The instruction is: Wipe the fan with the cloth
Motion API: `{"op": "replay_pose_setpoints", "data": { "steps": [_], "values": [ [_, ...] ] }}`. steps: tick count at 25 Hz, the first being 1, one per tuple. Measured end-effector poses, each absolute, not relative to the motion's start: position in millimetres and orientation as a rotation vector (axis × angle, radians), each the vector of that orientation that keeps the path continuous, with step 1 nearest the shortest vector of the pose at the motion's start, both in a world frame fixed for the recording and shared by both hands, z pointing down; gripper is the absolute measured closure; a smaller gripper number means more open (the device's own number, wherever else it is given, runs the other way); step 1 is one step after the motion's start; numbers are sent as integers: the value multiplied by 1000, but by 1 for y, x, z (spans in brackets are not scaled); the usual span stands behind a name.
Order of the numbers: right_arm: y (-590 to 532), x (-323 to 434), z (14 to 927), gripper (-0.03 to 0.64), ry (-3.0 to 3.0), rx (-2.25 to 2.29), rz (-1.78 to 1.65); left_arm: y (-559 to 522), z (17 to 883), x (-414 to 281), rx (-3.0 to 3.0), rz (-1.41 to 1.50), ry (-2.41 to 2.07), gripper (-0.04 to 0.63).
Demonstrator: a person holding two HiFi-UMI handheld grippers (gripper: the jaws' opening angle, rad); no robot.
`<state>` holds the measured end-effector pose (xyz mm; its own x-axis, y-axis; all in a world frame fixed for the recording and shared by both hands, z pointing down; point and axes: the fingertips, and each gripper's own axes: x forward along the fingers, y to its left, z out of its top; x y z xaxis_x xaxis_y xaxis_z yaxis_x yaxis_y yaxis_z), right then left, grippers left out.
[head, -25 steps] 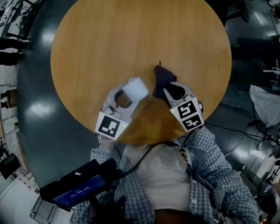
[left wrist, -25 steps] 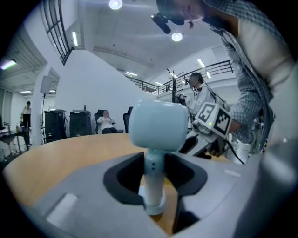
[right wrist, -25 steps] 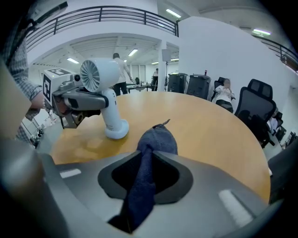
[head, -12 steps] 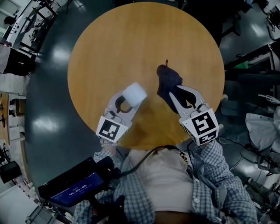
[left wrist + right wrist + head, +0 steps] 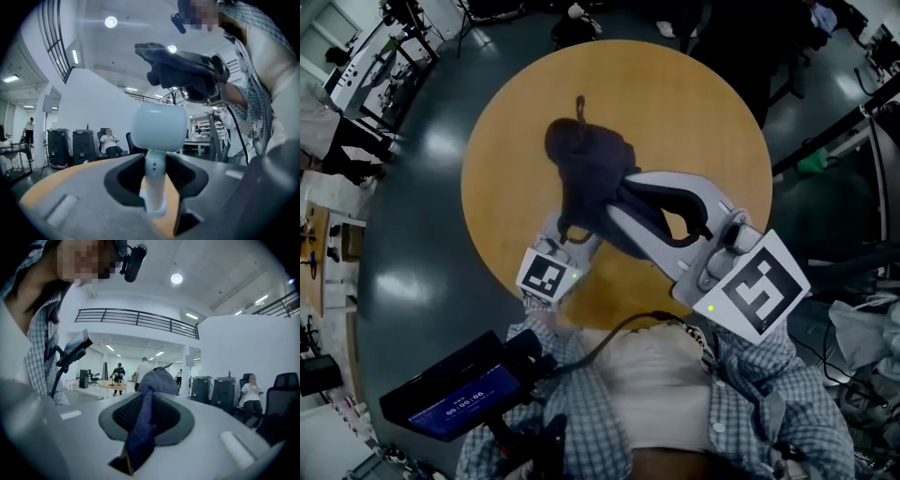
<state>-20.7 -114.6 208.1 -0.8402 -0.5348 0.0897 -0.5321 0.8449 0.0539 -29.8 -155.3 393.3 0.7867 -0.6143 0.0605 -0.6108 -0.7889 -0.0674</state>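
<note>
A small white handheld fan [image 5: 158, 125] stands upright on its stem [image 5: 153, 180] between the jaws of my left gripper [image 5: 154, 190], which is shut on it. In the head view the left gripper [image 5: 565, 234] shows only its marker cube and jaw bases, and the fan is hidden behind the cloth. My right gripper [image 5: 614, 202] is lifted high above the round wooden table [image 5: 703, 103], shut on a dark blue cloth [image 5: 586, 164]. The cloth [image 5: 143, 425] hangs pinched between its jaws. From the left gripper view the right gripper [image 5: 194, 77] with the cloth [image 5: 157, 56] hovers above the fan.
A dark device with a lit screen [image 5: 455, 405] sits at the person's left side. Grey floor surrounds the table, with workbenches [image 5: 370, 66] at the far left. People and black chairs [image 5: 283, 385] are in the room's background.
The right gripper has risen steeply toward the head camera with the cloth, which now covers the fan in that view. The left gripper has lifted slightly with the fan.
</note>
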Motion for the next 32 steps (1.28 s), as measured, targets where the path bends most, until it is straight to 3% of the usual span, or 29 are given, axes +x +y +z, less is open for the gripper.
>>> {"op": "replay_pose_setpoints", "data": {
  "steps": [10, 22, 32],
  "values": [
    [-173, -13, 246, 543, -2921, 952, 112, -167, 343, -27, -2958, 52, 1026, 459],
    [-170, 14, 258, 543, -3111, 1015, 705, -151, 338, -24, -3001, 163, 978, 460],
    [-157, 6, 249, 543, -3177, 902, 730, -162, 330, -34, -3012, 351, 1036, 460]
  ]
}}
